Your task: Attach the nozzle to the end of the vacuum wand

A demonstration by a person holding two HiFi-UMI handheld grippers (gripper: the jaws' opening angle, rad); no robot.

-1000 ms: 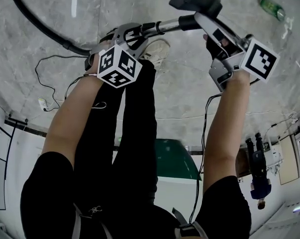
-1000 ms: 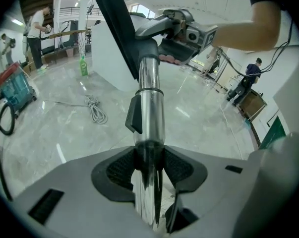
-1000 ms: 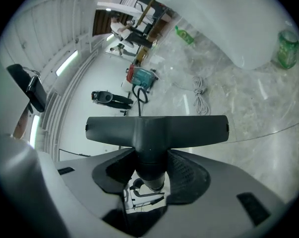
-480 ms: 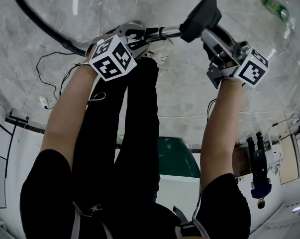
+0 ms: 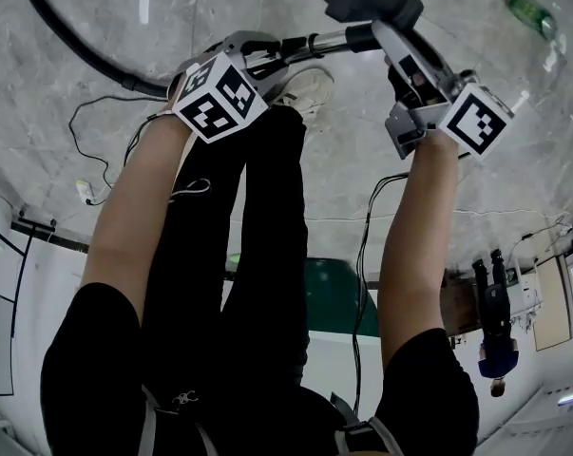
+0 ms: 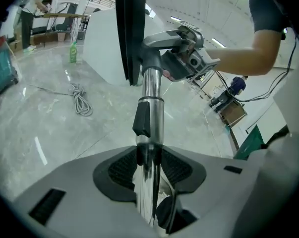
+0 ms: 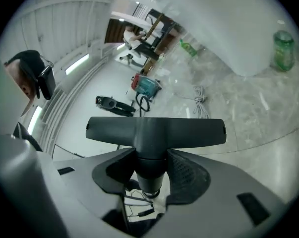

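My left claw (image 6: 149, 168) has the vacuum wand (image 6: 150, 108) running straight out between its jaws. The pads are right up against the chrome tube and closing on it. My right claw (image 7: 150, 176) is clamped on the nozzle (image 7: 154, 132) by its round neck, with the wide head sitting crosswise just past the jaw tips. Out ahead of the left claw, the wand's far end meets the nozzle's neck, right where the right claw grips. Can't tell if it's fully seated tbh. Behind the left claw the black hose (image 5: 67, 38) curves off over the grey floor (image 5: 514, 188). Way beyond the right claw stands a green bottle (image 7: 283, 49).
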